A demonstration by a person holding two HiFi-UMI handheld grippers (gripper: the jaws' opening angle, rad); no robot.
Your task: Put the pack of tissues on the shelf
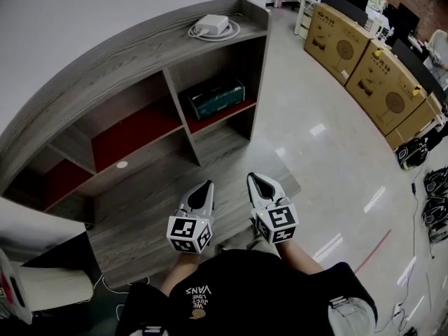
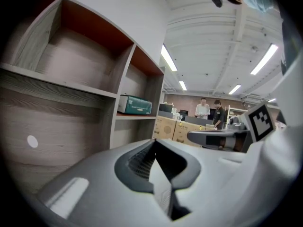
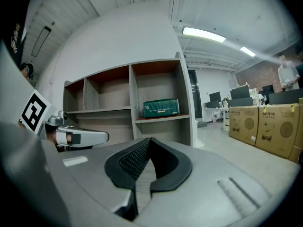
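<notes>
A: Fingers (image 2: 137,163) of the left gripper (image 1: 208,185) pressed together on nothing. The right gripper (image 1: 254,178) is the same, both held low in front of the shelf (image 1: 105,67). What is the job here?

B: Little left, by my reading. The pack of tissues (image 1: 213,96) lies in the shelf's right-hand compartment, on the red board just under the top. It would be best to draw both grippers straight away from the shelf, clear of its uprights, and leave the pack alone.

A: Any writing?

B: The pack's pale print is too small to read, as is that on the cardboard boxes (image 1: 350,54) well away from the shelf. "VANS" reads on the person's black shirt (image 1: 231,285). A white charger (image 1: 212,25) sits on the shelf's top.
</notes>
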